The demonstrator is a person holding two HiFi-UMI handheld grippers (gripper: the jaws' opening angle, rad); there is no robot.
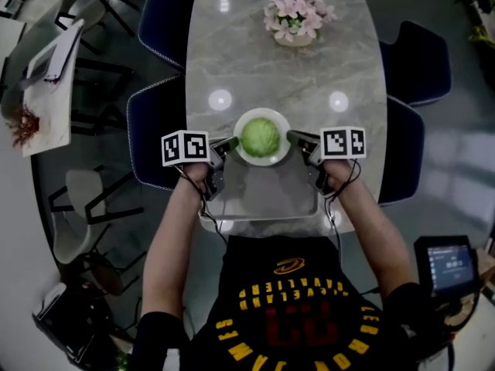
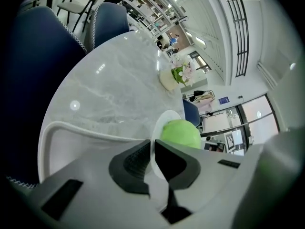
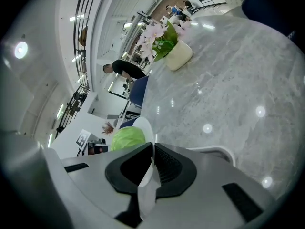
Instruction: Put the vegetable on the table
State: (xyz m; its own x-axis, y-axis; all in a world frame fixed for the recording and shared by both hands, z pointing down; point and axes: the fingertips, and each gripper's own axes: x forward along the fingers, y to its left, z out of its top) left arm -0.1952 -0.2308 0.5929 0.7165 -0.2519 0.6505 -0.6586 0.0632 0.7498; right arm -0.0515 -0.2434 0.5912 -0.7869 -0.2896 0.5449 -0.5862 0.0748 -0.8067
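Observation:
A green cabbage (image 1: pixel 260 136) sits on a white plate (image 1: pixel 241 151), held above the far end of a grey tray (image 1: pixel 263 195). My left gripper (image 1: pixel 230 144) is shut on the plate's left rim, and my right gripper (image 1: pixel 295 137) is shut on its right rim. In the left gripper view the plate (image 2: pixel 162 123) stands edge-on between the jaws with the cabbage (image 2: pixel 181 133) just beyond. In the right gripper view the plate (image 3: pixel 145 128) passes between the jaws, the cabbage (image 3: pixel 127 137) to its left.
The marble table (image 1: pixel 286 76) stretches ahead, with a pot of pink flowers (image 1: pixel 296 14) at its far end. Dark blue chairs (image 1: pixel 158 126) stand along both sides. The tray lies at the table's near edge.

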